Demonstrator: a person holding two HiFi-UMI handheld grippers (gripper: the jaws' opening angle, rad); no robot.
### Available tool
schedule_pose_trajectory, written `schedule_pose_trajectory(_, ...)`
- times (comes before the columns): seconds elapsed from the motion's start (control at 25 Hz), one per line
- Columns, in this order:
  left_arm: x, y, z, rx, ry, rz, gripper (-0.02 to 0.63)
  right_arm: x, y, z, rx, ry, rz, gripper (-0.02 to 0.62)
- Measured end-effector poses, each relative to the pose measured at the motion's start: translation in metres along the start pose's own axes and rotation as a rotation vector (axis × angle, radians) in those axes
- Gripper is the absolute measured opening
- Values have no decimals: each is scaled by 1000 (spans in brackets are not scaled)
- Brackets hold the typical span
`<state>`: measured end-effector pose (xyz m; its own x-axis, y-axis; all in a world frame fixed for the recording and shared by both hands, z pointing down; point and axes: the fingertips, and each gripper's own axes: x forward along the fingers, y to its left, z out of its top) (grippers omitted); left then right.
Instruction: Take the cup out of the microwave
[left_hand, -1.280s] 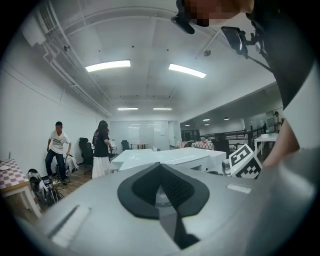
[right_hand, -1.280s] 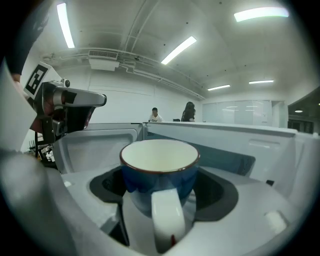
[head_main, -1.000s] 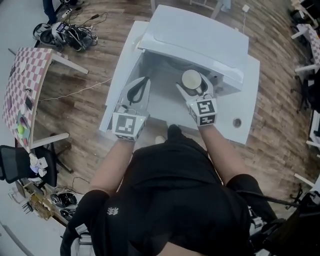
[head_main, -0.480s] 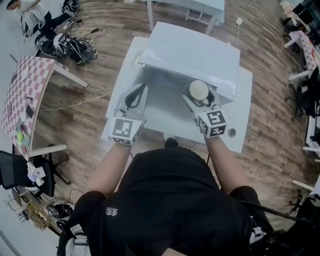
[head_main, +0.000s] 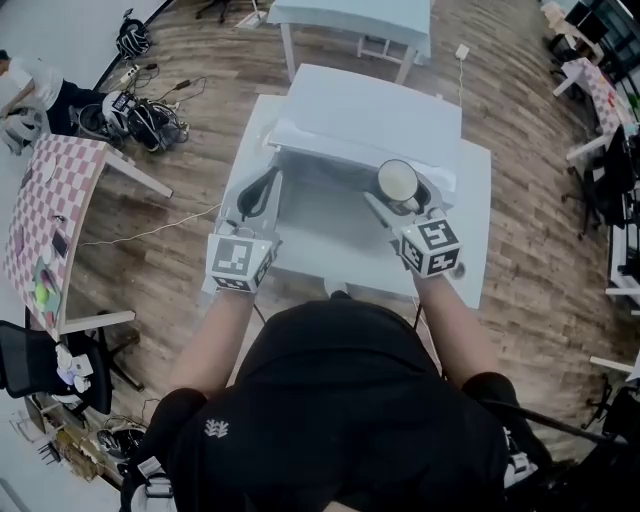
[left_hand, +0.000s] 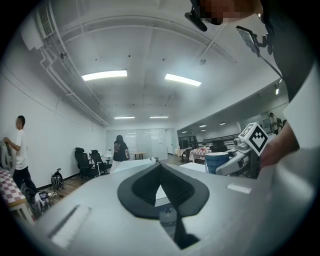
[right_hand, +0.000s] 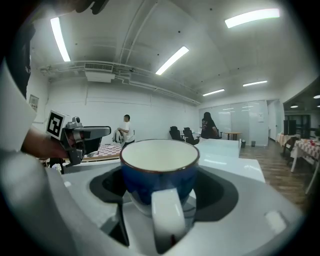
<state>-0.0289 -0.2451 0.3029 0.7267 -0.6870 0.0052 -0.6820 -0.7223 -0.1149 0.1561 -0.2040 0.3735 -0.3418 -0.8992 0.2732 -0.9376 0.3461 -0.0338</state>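
Observation:
The white microwave stands on a white table, with its opening towards me. A blue cup with a cream inside and a white handle hangs at the front edge of the microwave's top, with my right gripper shut on it. The right gripper view shows the cup upright between the jaws, handle towards the camera. My left gripper hovers at the left side of the opening, jaws shut with nothing between them. In its own view the left gripper points across the table.
A checkered table stands at the left, with bags and cables on the wooden floor beyond it. Another white table is behind the microwave. A black office chair sits at the lower left. People stand far off in the room.
My right gripper has drawn the cup out from under the microwave's top to its front edge. The head view has tilted, and the left gripper has kept its place.

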Motion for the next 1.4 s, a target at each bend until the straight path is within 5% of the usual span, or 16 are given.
schedule_pose_trajectory(1.4,19,25,51,38,-39,6,5,-16,-28,76,-58,-41,4,391)
